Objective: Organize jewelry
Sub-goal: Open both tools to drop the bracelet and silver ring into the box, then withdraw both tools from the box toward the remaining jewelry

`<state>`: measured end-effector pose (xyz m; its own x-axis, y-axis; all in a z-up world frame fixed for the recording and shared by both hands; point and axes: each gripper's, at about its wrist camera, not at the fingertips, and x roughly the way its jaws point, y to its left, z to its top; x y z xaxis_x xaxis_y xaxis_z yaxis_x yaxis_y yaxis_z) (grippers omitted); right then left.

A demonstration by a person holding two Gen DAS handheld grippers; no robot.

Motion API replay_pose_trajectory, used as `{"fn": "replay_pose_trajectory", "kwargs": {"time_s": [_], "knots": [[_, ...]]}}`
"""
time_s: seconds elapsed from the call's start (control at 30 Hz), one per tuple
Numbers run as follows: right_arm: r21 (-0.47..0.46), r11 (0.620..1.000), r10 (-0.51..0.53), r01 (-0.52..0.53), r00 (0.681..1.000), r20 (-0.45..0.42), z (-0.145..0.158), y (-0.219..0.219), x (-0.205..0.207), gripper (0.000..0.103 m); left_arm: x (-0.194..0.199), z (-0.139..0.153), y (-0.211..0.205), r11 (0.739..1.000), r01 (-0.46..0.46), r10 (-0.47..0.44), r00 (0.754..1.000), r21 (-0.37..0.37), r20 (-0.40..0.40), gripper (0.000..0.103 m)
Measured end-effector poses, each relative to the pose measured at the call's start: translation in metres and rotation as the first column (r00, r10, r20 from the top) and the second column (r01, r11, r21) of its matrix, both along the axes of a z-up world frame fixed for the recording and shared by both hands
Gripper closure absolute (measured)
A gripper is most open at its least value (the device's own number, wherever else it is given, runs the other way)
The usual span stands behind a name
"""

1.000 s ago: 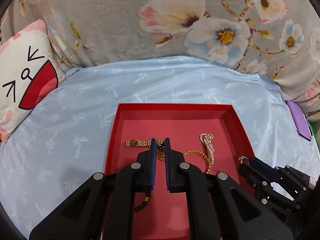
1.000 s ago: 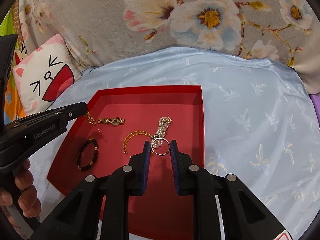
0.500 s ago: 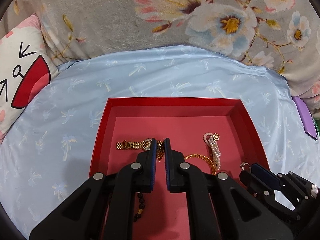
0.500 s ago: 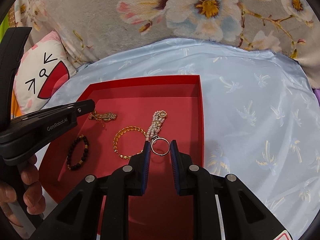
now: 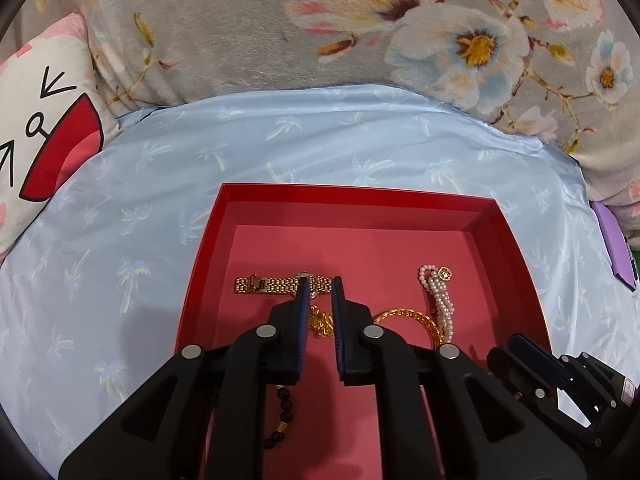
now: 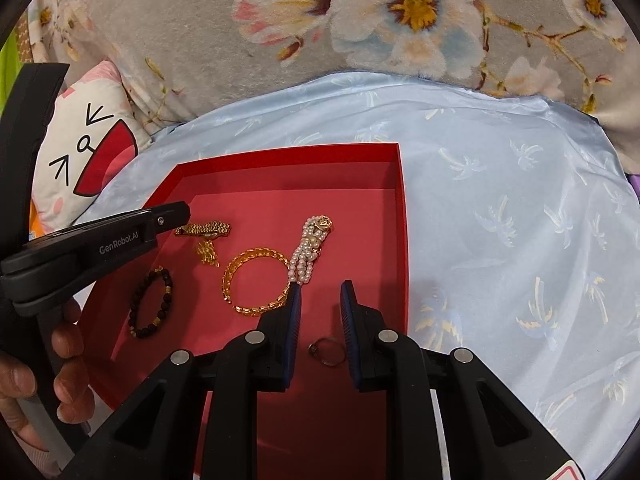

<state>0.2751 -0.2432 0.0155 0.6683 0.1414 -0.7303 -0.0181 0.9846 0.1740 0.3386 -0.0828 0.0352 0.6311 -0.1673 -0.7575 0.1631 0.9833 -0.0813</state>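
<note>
A red tray (image 5: 352,194) (image 6: 402,216) lies on the blue sheet. In it are a gold watch band (image 5: 266,283) (image 6: 204,228), a small gold chain (image 5: 320,322) (image 6: 207,254), a gold bracelet (image 6: 248,280) (image 5: 404,316), a pearl bracelet (image 5: 438,300) (image 6: 308,250), a black bead bracelet (image 6: 152,304) (image 5: 280,412) and a silver ring (image 6: 326,350). My left gripper (image 5: 319,285) is slightly open and empty above the watch band and chain. My right gripper (image 6: 320,290) is open; the ring lies on the tray floor between its fingers, loose.
A flowered grey blanket (image 5: 280,32) runs along the back. A cat-face pillow (image 5: 44,120) (image 6: 88,152) is at the left. A purple object (image 5: 614,244) lies at the right edge. The person's hand (image 6: 52,360) holds the left gripper.
My right gripper opened and the ring, held between its fingers before, now lies in the tray. My left gripper opened a little, letting the gold chain down beside the watch band.
</note>
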Motion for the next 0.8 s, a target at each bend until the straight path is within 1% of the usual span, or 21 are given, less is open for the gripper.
{"fn": "replay_pose_trajectory", "kwargs": {"time_s": [0.03,0.13,0.17,0.37,0.43,0.57,0.7,0.8], "knots": [[0.002,1.000,-0.002,0.002,1.000,0.002,0.001,-0.001,-0.001,0.084,0.000,0.001,0.002,1.000,-0.006,0.006,1.000,-0.005,0.000,0.090],[0.005,1.000,-0.007,0.007,1.000,0.011,0.005,-0.003,-0.004,0.083,-0.001,0.008,0.009,1.000,-0.021,0.022,1.000,-0.023,0.012,0.079],[0.010,1.000,-0.009,0.009,1.000,0.014,0.008,-0.004,-0.007,0.083,-0.001,0.011,0.011,0.999,-0.022,0.023,1.000,-0.032,0.016,0.078],[0.022,1.000,-0.005,0.005,0.999,0.041,0.024,-0.003,-0.030,0.082,-0.018,0.031,0.030,0.998,-0.035,0.037,0.998,-0.055,0.049,0.076],[0.023,1.000,-0.002,0.001,0.999,0.050,0.029,0.000,-0.042,0.081,-0.029,0.038,0.037,0.998,-0.044,0.047,0.997,-0.043,0.067,0.076],[0.022,1.000,-0.001,0.000,0.998,0.060,0.035,0.005,-0.067,0.080,-0.055,0.045,0.053,0.997,-0.052,0.056,0.996,-0.058,0.074,0.070],[0.029,1.000,-0.007,0.005,0.998,0.064,0.039,0.009,-0.092,0.080,-0.079,0.049,0.061,0.997,-0.055,0.059,0.995,-0.047,0.081,0.070],[0.034,0.999,-0.008,0.006,0.998,0.060,0.041,0.014,-0.108,0.080,-0.100,0.051,0.062,0.999,-0.049,0.051,0.995,-0.022,0.086,0.070]]}}
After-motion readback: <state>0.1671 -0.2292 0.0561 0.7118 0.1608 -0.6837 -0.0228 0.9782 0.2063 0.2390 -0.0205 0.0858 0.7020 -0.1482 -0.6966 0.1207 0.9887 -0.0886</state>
